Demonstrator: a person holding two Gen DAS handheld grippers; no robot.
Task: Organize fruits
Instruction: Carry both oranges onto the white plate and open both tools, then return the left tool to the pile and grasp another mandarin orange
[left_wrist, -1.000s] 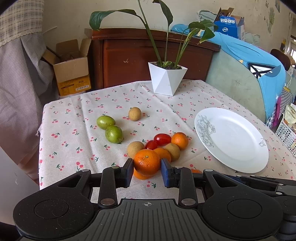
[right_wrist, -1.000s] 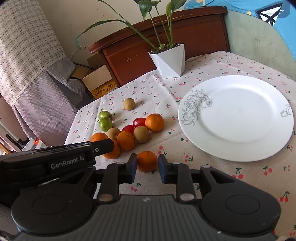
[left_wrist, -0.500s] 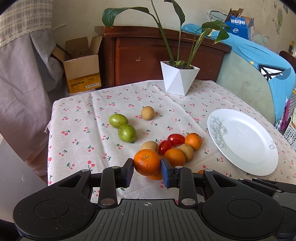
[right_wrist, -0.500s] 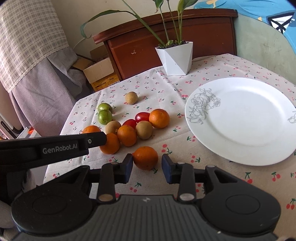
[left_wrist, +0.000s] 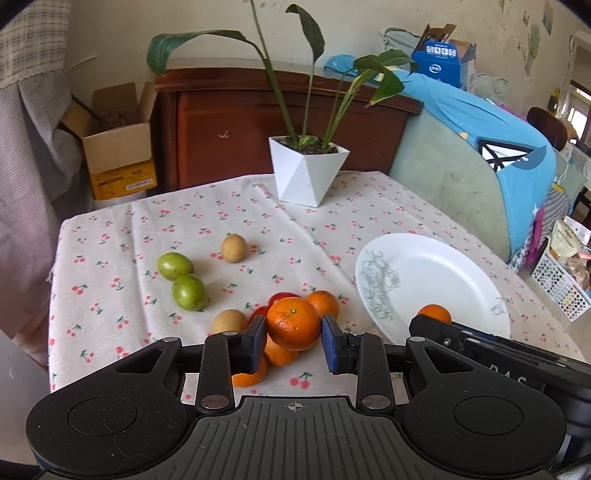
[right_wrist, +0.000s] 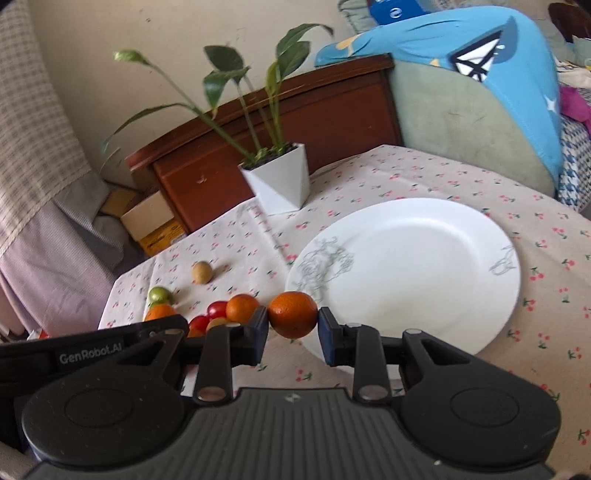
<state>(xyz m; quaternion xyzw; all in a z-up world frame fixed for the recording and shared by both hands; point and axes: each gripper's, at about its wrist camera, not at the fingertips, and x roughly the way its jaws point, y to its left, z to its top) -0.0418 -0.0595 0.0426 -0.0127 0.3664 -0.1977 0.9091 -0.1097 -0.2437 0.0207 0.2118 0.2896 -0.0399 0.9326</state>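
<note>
A: What does the left gripper (left_wrist: 294, 341) have?

B: A mandarin (left_wrist: 293, 323), pinched between its two blue pads and held clear above the cherry-print tabletop (left_wrist: 258, 221). The jaws are nearly closed, only as wide as the fruit.

A: And the right gripper (right_wrist: 293, 338)?

B: The same: a second orange (right_wrist: 292, 314) is clamped between its pads, raised just at the near left rim of a white plate (right_wrist: 480, 236). The plate carries a grey line drawing on its edge and has no fruit on it.

A: Where is the remaining fruit?

B: Left of the plate, on the cloth. In the left wrist view, a cluster sits just beyond the held mandarin: another orange (left_wrist: 324, 301), red tomatoes (left_wrist: 282, 296), a tan round fruit (left_wrist: 229, 320), and two more oranges partly hidden under the gripper. Further left lie two green fruits (left_wrist: 189, 291) touching each other, possibly limes, and one tan fruit (left_wrist: 233, 248) alone beyond them.

A: Anything else?

B: A white angular planter (left_wrist: 306, 177) with long green leaves stands at the far edge of the tabletop, with a dark wooden cabinet (left_wrist: 229, 125) behind it
</note>
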